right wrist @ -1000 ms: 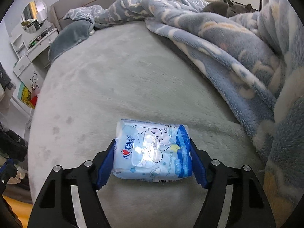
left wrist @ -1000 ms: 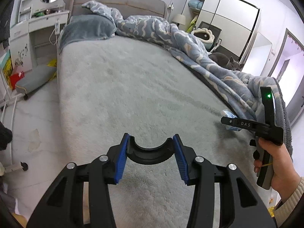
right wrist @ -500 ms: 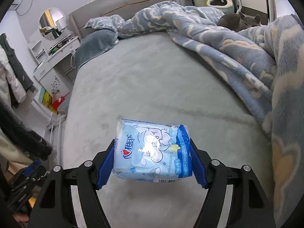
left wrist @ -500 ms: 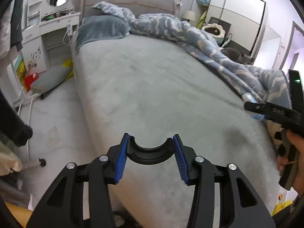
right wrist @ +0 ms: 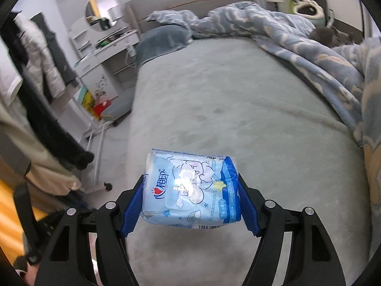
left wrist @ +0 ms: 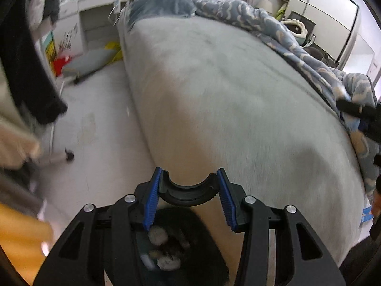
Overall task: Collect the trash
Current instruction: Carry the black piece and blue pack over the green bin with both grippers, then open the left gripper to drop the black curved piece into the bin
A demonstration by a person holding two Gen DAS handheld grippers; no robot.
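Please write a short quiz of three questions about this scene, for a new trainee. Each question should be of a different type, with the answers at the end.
1. True or false: the right gripper is empty.
2. Multiple choice: what lies between the fingers of the left gripper? A) a tissue pack B) nothing C) a sock
3. Short answer: what is below the left gripper, at the foot of the bed?

Key:
1. False; it is shut on the blue tissue pack.
2. B; the fingers stand apart.
3. A dark bin holding crumpled trash, though blurred.
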